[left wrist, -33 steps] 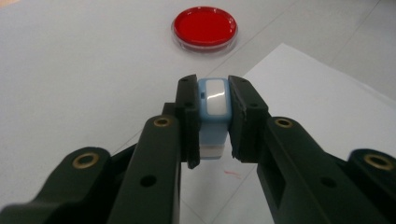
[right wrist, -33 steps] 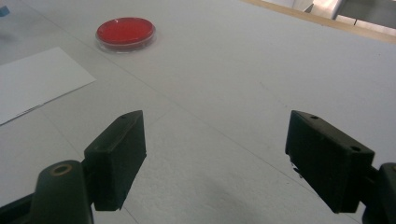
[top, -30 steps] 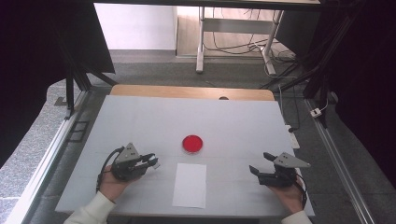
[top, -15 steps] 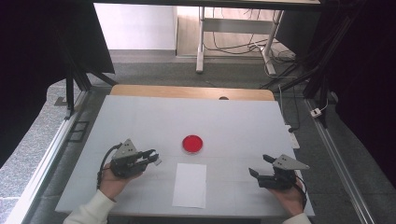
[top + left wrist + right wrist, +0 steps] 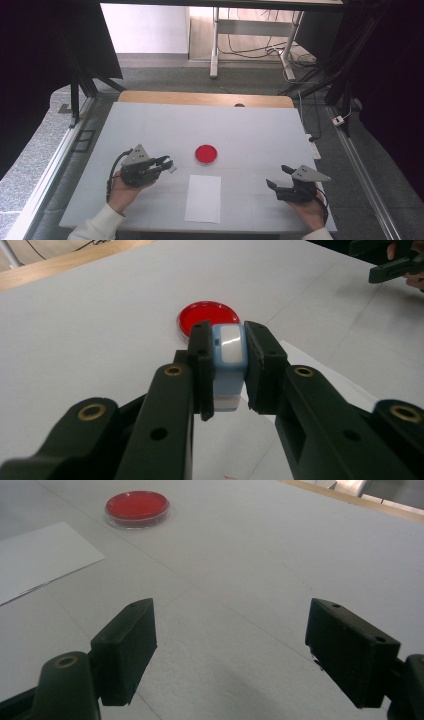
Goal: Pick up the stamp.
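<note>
1. Left gripper view: at frame centre the left gripper (image 5: 227, 370) is clenched on a small blue-and-white stamp (image 5: 228, 365), held above the table (image 5: 90, 330), likely so it can be carried to the ink.
2. Just beyond, upper centre, lies the red ink dish (image 5: 207, 316), flat and within reach of the stamp.
3. In the high view, a white sheet of paper (image 5: 203, 198) lies at lower centre, probably to take the print.
4. At lower right, the right gripper (image 5: 278, 177) rests released, holding nothing, apparently kept aside.
</note>
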The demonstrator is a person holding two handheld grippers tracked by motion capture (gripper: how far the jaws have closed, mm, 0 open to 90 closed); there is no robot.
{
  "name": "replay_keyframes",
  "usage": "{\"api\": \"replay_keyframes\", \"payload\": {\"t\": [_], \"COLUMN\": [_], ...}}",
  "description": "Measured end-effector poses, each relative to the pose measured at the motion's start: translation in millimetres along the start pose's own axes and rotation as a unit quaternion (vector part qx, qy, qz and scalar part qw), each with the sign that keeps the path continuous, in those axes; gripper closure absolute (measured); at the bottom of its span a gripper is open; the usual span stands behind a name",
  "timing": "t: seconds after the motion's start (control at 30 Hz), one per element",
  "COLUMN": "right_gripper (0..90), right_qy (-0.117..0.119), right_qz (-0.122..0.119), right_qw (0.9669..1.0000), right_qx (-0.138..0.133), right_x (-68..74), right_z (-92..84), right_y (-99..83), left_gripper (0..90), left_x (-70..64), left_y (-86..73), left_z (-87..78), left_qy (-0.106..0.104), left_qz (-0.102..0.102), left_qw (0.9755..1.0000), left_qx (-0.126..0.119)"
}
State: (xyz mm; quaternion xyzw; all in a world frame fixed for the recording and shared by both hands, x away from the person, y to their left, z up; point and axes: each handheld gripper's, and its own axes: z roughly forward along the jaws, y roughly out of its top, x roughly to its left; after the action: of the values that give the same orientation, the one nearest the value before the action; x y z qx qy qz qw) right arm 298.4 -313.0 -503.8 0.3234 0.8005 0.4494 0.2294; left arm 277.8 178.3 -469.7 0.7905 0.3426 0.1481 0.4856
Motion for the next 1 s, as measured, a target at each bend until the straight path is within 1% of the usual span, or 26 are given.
{"api": "replay_keyframes", "payload": {"t": [0.27, 0.6, 0.8, 1.0], "right_gripper": [20.3, 20.4, 20.4, 20.4], "right_qy": [0.000, 0.003, 0.002, 0.002], "right_qz": [0.001, -0.003, -0.005, -0.001], "right_qw": [1.0000, 1.0000, 1.0000, 1.0000], "right_qx": [-0.002, 0.001, 0.001, 0.001], "right_x": [-0.8, -0.3, -0.1, -0.7], "right_z": [-0.2, 1.2, 1.0, 1.4], "right_y": [0.3, 0.2, 0.3, 0.2], "left_gripper": [75.0, 75.1, 75.1, 75.1], "left_x": [-3.2, -6.8, -12.1, -16.7], "left_y": [8.8, 17.4, 25.2, 33.5], "left_z": [7.2, 17.9, 23.4, 30.2], "left_qy": [-0.007, -0.017, -0.022, -0.035], "left_qz": [0.009, 0.012, 0.020, 0.024], "left_qw": [0.9999, 0.9998, 0.9995, 0.9990], "left_qx": [0.000, 0.001, -0.005, -0.011]}}
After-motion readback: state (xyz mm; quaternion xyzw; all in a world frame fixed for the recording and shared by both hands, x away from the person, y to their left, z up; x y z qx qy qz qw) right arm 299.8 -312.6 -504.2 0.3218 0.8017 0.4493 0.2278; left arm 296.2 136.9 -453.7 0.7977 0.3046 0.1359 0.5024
